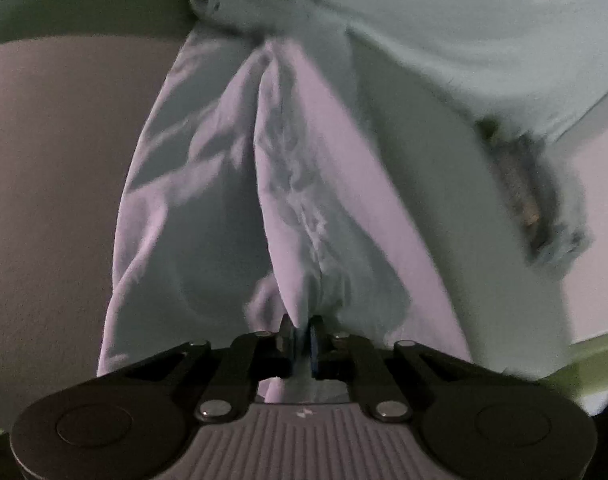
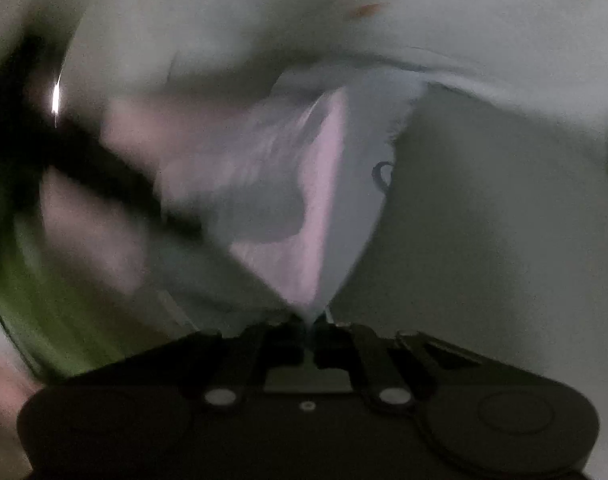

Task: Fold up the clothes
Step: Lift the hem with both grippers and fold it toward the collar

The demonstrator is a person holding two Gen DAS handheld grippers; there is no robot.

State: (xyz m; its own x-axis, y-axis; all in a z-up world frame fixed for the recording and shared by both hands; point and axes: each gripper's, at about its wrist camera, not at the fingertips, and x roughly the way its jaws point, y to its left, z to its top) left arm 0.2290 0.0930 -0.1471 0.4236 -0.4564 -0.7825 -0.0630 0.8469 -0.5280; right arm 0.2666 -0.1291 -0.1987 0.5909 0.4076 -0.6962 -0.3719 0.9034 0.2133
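Observation:
A pale grey-blue garment [image 1: 232, 184] hangs stretched and bunched in front of my left gripper [image 1: 302, 338], which is shut on a pinched fold of it. A frayed hem or waistband with a brownish patch [image 1: 527, 192] shows at the right. In the right wrist view the same pale garment [image 2: 323, 200] runs in a taut cone down to my right gripper [image 2: 311, 326], which is shut on its tip. A small dark mark [image 2: 381, 174] sits on the cloth edge. Both views are dim and blurred.
A pale surface [image 1: 44, 200] lies to the left under the garment, with a green band [image 1: 84, 12] beyond it. In the right wrist view a dark blurred shape [image 2: 84, 168] and a green patch [image 2: 52, 320] are at the left.

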